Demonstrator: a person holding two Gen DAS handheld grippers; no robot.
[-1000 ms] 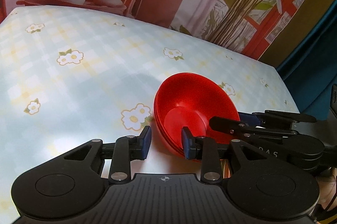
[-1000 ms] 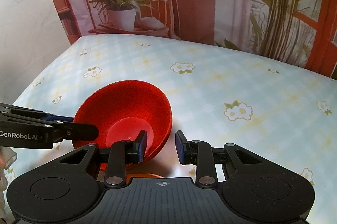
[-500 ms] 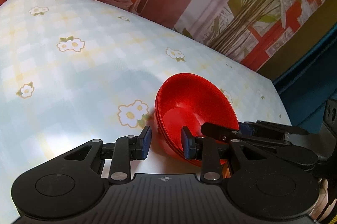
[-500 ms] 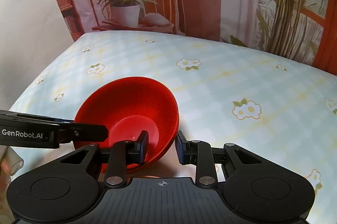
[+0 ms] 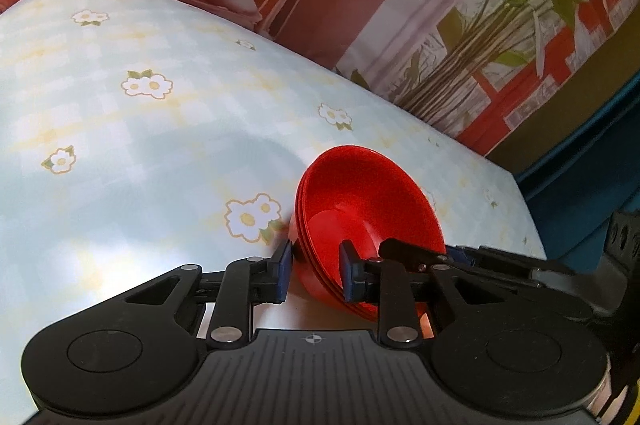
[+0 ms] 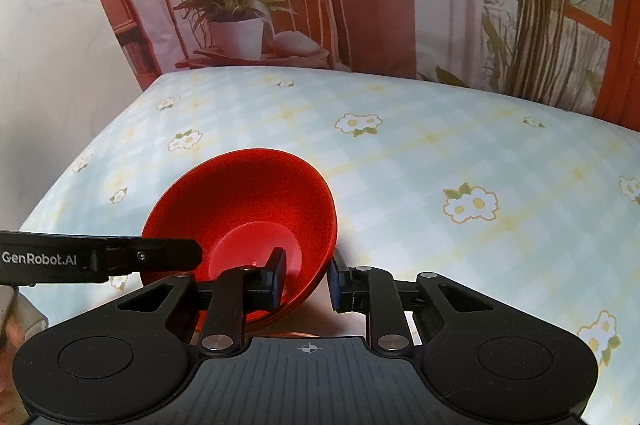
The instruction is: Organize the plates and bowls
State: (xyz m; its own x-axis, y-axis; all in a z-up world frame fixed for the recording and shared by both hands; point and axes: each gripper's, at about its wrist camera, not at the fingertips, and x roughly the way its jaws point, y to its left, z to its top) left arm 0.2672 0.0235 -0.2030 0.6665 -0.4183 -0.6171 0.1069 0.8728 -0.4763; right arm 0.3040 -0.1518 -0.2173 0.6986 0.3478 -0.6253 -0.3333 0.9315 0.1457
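A stack of red bowls point(image 5: 360, 201) sits nested near the table's front edge; it also shows in the right wrist view point(image 6: 248, 209). My left gripper point(image 5: 316, 271) is open, its jaws straddling the stack's left rim, one finger inside and one outside. My right gripper point(image 6: 306, 279) is open, its jaws straddling the stack's right rim in the same way. Each gripper's fingers show in the other's view, reaching over the bowls. I cannot tell whether the pads touch the rim.
The table wears a pale blue checked cloth with white flowers point(image 6: 440, 153). A printed backdrop with a plant and a chair point(image 6: 240, 5) hangs behind it. A dark blue object point(image 5: 580, 161) stands past the table's right edge.
Both views have drawn slightly nearer and tilted. The bowls appear to sit a little deeper between both pairs of fingers. The finger gaps look unchanged.
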